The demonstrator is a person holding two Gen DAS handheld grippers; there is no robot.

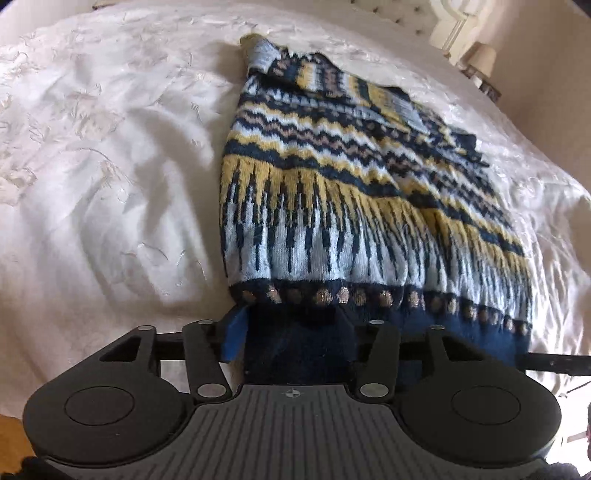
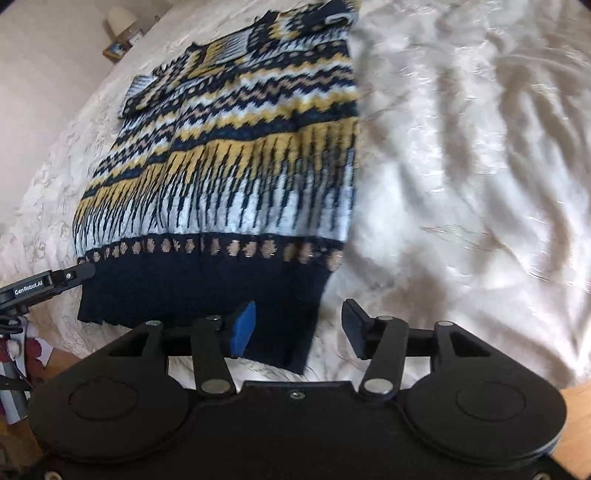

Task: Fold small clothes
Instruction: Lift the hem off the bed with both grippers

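Left tongs (image 1: 291, 332): we see them released, jaws standing apart astride the navy hem (image 1: 295, 347) of the sweater (image 1: 332, 177); the knit fills the gap between them, but the pads do not visibly press it.

Sweater: it lies flat just ahead of both tongs, hem nearest us, collar farthest, sleeves folded in over the body.

Right tongs (image 2: 299, 326): we see them released too, jaws wide; the sweater's near right corner (image 2: 295, 332) sits between them, beside the blue pad (image 2: 243, 326), clear of the dark one.

Risk, left side: if we lift away carelessly, the fuzzy knit may snag on a pad and drag the hem out of line.

Risk, middle: the body ripples above the hem; if we fold over it unsmoothed, we judge the crease will set crooked.

Risk, right side: if we close here, we may take only the corner, or pinch the bedcover (image 2: 480, 166) beneath with it, so one side would rise before the other and skew the fold.

Risk, sleeves: they lie loose on top; a quick lift of the hem could slide them off.

Surface: a white embroidered bedcover, soft and creased, spreading left of the left tongs and right of the right tongs; it gives under pressure and may bunch.

Room: beyond the sweater, a lamp (image 2: 120, 20) beside a pale wall; wooden floor shows below the tongs.
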